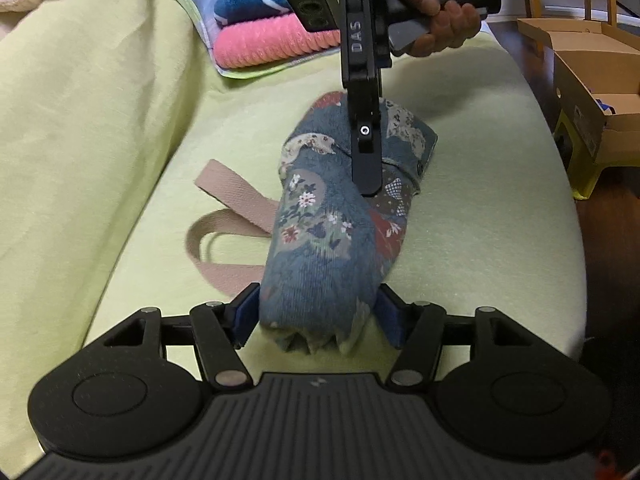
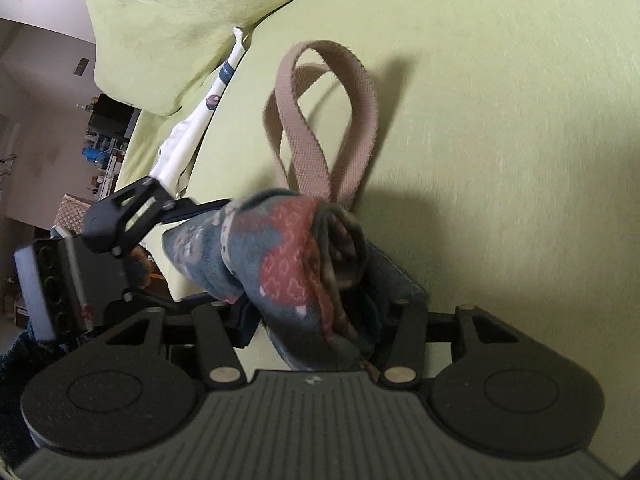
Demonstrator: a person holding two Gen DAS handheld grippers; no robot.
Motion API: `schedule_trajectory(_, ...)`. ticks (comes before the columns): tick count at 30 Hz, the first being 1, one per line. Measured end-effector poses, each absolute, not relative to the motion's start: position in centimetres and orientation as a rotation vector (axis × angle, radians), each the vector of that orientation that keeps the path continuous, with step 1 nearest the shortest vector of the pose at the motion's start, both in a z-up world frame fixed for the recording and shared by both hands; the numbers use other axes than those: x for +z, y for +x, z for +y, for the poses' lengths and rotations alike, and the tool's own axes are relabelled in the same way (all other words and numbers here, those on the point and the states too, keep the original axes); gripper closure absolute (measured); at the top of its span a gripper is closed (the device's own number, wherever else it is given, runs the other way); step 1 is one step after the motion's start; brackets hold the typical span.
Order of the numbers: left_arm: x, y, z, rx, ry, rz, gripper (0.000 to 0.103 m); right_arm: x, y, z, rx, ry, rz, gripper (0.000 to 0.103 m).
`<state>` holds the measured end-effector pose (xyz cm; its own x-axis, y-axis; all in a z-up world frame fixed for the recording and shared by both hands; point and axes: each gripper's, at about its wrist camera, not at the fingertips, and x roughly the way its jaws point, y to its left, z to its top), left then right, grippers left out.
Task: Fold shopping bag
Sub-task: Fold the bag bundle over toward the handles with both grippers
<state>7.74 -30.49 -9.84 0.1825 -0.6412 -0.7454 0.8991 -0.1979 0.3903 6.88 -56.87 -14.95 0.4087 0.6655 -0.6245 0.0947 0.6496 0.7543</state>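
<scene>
Both claws (image 1: 316, 316) (image 2: 320, 320) clamp rolled bag (image 1: 332, 220) ends.

Blue floral patchwork bag (image 1: 320, 240), beige handles (image 1: 228, 216).
Couch (image 1: 480, 200) pale green; towels pink (image 1: 272, 44) and blue (image 1: 248, 4); box (image 1: 592, 92) brown; grippers black.

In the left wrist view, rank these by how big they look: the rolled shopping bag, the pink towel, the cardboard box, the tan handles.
1. Rolled shopping bag, largest, though nearest the camera.
2. Cardboard box, cut by the frame edge.
3. Pink towel and tan handles look alike; not ranked, and the right gripper covers part of the towel.
</scene>
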Motion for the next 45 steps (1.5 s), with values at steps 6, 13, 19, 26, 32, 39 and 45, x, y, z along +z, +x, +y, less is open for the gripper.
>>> schedule_trajectory(6,-6.0,8.8,-28.8,-1.486,0.847,0.365,0.062,-15.3,6.0,-56.7,0.376,0.839,1.089,0.059)
schedule_trajectory(13,-6.3,8.7,-31.1,-1.44,0.817,0.385,0.07,-16.1,5.7,-57.4,0.339,0.917,1.073,0.06)
schedule_trajectory(19,-8.1,9.5,-32.4,-1.365,0.814,0.395,0.069,-16.9,6.5,-57.9,0.287,1.02,1.106,0.06)
schedule_trajectory(26,-8.9,10.7,-32.3,-1.318,0.786,0.423,0.068,-17.5,6.6,-58.3,0.224,1.113,1.074,0.06)
schedule_trajectory(32,-9.1,10.8,-32.3,-1.301,0.791,0.426,0.071,-15.0,5.1,-56.8,0.117,0.93,0.955,0.051)
schedule_trajectory(39,-9.3,11.4,-32.3,-1.276,0.784,0.412,0.076,-9.5,2.6,-52.1,-0.073,0.381,0.798,0.035)
schedule_trajectory(45,-9.7,12.1,-33.1,-1.256,0.821,0.392,0.091,-7.8,0.1,-45.3,-0.244,-0.109,0.609,0.073)
